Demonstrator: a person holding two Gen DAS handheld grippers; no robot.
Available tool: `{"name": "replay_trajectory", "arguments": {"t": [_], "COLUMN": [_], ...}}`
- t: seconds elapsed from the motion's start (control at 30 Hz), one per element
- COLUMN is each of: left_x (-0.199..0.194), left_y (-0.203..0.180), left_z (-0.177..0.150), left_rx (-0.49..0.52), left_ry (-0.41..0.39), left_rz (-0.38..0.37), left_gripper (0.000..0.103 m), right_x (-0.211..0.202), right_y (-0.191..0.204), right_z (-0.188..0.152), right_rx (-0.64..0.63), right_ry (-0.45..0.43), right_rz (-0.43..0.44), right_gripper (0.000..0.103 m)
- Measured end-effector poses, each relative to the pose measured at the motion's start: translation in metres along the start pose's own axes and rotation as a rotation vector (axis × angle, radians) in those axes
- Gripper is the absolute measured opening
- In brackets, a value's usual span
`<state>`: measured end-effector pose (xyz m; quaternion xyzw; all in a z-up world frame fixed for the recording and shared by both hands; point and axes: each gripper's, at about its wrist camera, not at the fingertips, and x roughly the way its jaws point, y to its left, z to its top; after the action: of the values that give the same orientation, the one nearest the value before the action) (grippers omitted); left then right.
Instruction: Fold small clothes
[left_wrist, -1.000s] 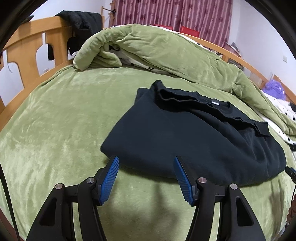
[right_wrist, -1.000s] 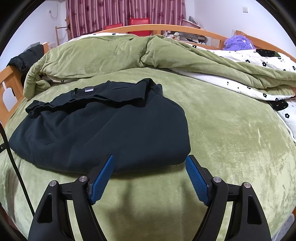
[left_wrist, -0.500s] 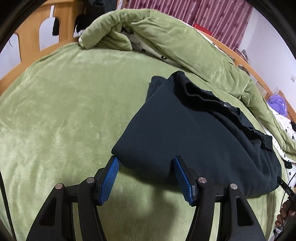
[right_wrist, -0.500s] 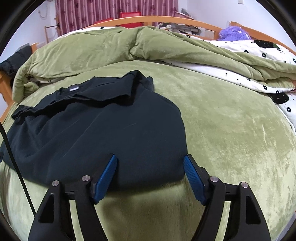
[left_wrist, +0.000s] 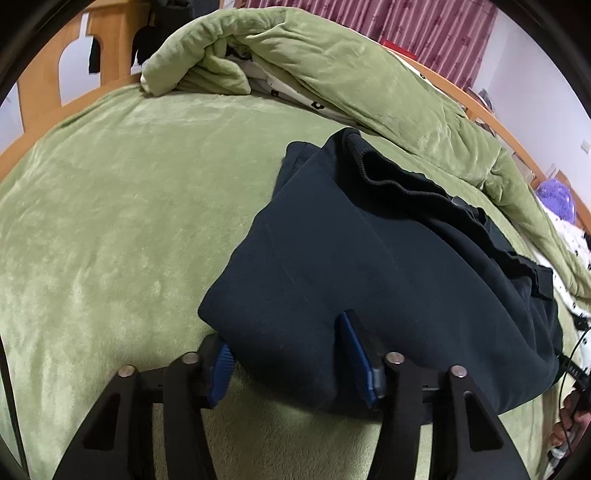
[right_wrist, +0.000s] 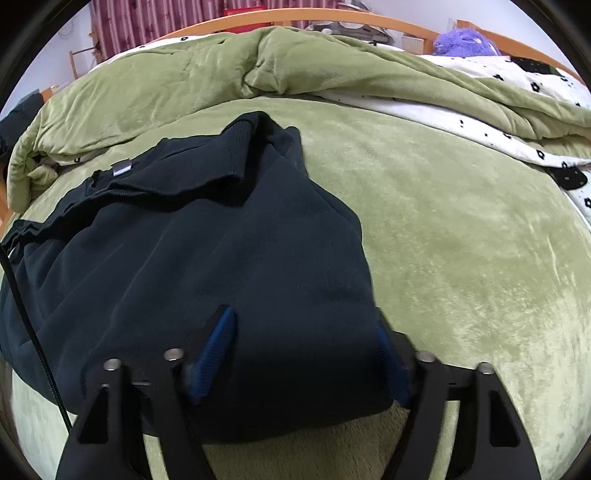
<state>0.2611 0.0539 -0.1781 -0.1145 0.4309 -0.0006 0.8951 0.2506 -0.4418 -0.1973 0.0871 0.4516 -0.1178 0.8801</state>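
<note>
A dark navy garment (left_wrist: 369, 258), folded over with its ribbed hem on top, lies on the green bed cover (left_wrist: 110, 221). My left gripper (left_wrist: 284, 341) straddles the garment's near left corner. Its jaws are closing with cloth between them; the left pad (left_wrist: 221, 363) sits half under the edge and the right pad (left_wrist: 354, 343) digs into the fabric. In the right wrist view the same garment (right_wrist: 221, 240) fills the left half. My right gripper (right_wrist: 303, 349) straddles its near right corner, jaws closing, cloth between them. The right finger's pad is mostly hidden by cloth.
A bunched green duvet (left_wrist: 332, 74) with a white flowered lining lies across the far side of the bed (right_wrist: 461, 240). A wooden bed rail (left_wrist: 44, 92) runs at the left. A purple plush (right_wrist: 461, 38) sits far right. A black cable (right_wrist: 22, 314) hangs at the left.
Both grippers have come down and forward onto the garment's near corners. Their jaws have narrowed, and the cloth now lies between the pads instead of ahead of them.
</note>
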Motion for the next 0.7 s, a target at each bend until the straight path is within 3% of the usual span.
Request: {"name": "replay_trajectory", "arguments": {"t": [0.03,0.1,0.23,0.7], "left_x": [-0.001,-0.003,-0.007,-0.055], "left_y": [-0.002,-0.005,-0.007,-0.008], "left_z": [0.0,0.0,0.0,-0.019], "left_rx": [0.009,0.024,0.035,0.061], "left_ry": [-0.007,-0.018,-0.025,-0.053], "left_rz": [0.005,0.026,0.031,0.037], "left_gripper": [0.038,0.028,0.02,0.016], "right_x": [0.0,-0.003,-0.008,-0.051], "right_y": [0.002,0.008,0.012,-0.007], "right_z": [0.0,-0.001,-0.005,-0.03], "right_rx": [-0.012,-0.059,-0.115,-0.098], "right_ry": [-0.001,-0.01,-0.025,-0.067], "right_rz": [-0.003,-0.031,-0.039,0.036], "right_gripper": [0.048,0.036,0.024,0.017]}}
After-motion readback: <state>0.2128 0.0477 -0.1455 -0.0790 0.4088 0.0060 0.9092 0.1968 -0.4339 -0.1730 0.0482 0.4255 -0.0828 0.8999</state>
